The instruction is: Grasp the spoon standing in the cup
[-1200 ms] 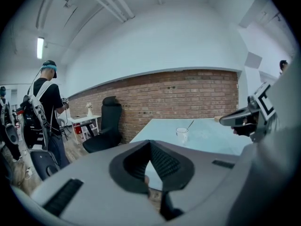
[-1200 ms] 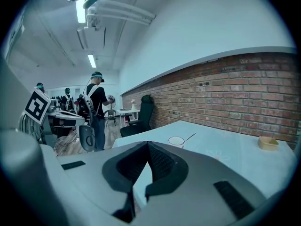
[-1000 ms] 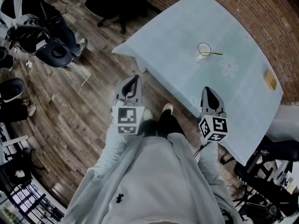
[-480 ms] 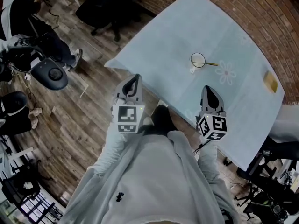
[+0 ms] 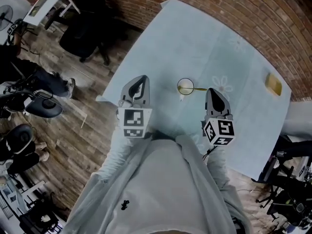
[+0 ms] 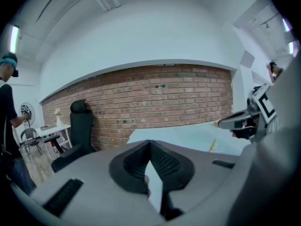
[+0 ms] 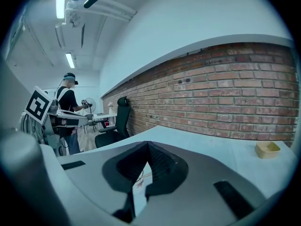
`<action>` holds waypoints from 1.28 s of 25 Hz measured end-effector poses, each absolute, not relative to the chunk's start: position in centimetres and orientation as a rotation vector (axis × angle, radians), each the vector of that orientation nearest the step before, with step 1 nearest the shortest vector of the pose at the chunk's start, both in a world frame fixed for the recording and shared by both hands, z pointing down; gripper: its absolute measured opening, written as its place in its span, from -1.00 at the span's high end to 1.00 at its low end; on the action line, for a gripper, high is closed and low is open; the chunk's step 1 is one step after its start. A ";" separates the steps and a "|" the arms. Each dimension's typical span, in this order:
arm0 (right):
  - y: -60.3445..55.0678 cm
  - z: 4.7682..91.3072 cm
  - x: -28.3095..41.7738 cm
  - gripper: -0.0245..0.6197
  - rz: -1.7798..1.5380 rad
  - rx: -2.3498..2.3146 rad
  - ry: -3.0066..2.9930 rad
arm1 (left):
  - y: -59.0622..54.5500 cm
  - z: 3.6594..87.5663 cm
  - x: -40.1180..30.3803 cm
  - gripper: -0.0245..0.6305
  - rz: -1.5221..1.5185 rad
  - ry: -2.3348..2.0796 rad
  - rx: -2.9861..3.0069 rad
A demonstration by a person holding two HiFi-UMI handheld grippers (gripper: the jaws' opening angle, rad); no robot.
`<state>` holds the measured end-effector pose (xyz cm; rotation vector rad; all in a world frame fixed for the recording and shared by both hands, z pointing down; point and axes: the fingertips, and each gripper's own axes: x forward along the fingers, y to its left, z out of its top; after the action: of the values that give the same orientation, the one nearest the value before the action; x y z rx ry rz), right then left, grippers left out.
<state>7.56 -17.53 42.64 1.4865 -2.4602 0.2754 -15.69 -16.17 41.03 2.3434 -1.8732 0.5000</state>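
One bench carries one cup, one spoon standing in it, and one small yellow dish at the far right. Two claws: left claw, right claw. One black office chair stands far left.

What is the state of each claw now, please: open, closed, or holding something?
Left claw: closed, holding nothing.
Right claw: closed, holding nothing.
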 end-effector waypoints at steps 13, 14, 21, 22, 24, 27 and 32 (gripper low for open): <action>-19.0 42.7 11.0 0.88 0.340 1.664 -2.360 | -22.0 41.0 -10.2 0.87 0.541 -1.636 2.543; -19.0 42.7 11.3 0.88 0.343 1.682 -2.348 | -22.3 41.0 -9.8 0.87 0.543 -1.617 2.558; -18.6 42.8 12.4 0.88 0.349 1.777 -2.286 | -23.4 41.5 -8.6 0.87 0.562 -1.518 2.617; -18.5 42.8 12.5 0.88 0.350 1.787 -2.279 | -23.4 41.6 -8.5 0.87 0.563 -1.509 2.621; -18.4 42.8 12.7 0.88 0.352 1.803 -2.267 | -23.5 41.6 -8.4 0.87 0.567 -1.495 2.630; -18.4 42.9 12.6 0.88 0.346 1.809 -2.257 | -23.5 41.8 -8.3 0.87 0.571 -1.479 2.637; -18.5 43.1 12.2 0.88 0.349 1.808 -2.264 | -23.5 41.8 -8.4 0.87 0.571 -1.468 2.640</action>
<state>12.22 -18.47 43.07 1.8079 -2.2641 0.3485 -8.37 -23.47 41.83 2.6402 -1.4676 0.5711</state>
